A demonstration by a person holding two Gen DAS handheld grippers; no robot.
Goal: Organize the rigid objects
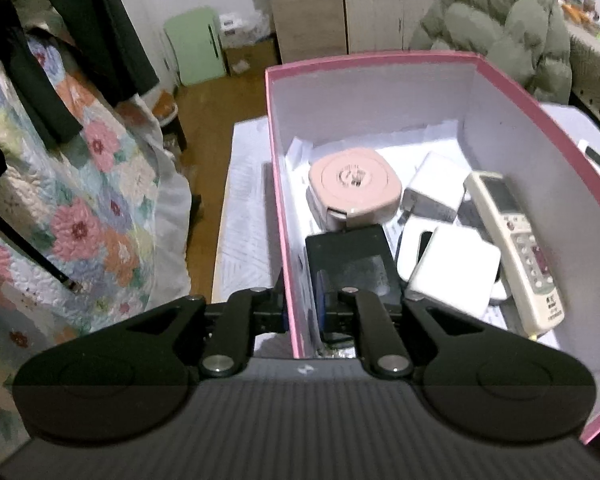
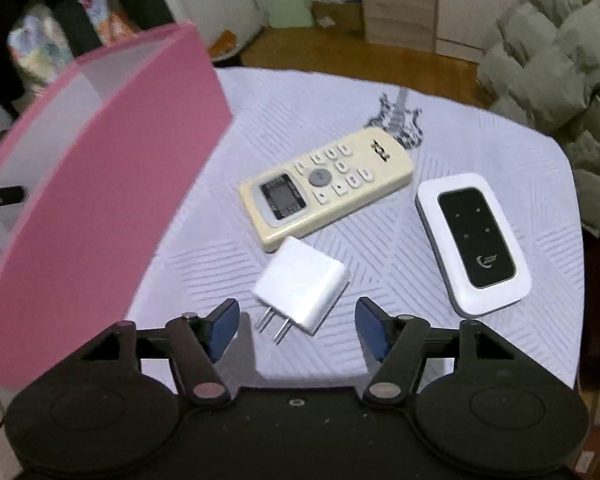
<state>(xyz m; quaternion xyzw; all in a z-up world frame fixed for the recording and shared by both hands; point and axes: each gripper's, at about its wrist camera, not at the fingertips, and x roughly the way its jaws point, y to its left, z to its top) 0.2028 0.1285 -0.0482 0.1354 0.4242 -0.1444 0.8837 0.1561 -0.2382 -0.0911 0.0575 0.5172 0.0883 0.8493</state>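
My left gripper [image 1: 300, 308] is shut on the near side wall of the pink box [image 1: 372, 58], one finger inside and one outside. In the box lie a pink round case [image 1: 354, 178], white chargers [image 1: 436, 184], a cream remote [image 1: 516, 248] and a black device [image 1: 352, 264]. In the right wrist view my right gripper [image 2: 298, 326] stands open just over a white plug charger [image 2: 304, 294] lying on the table, its prongs toward me, the pads clear of it. Beyond lie a cream remote [image 2: 328, 184] and a white pocket router [image 2: 474, 244]. The pink box [image 2: 112, 208] rises at the left.
The table wears a white patterned cloth [image 2: 480, 144]. A green padded jacket [image 2: 560, 60] hangs at the right edge, a floral quilt [image 1: 80, 208] lies to the left. A green stool [image 1: 196, 44] and a wooden cabinet [image 1: 308, 20] stand on the floor behind.
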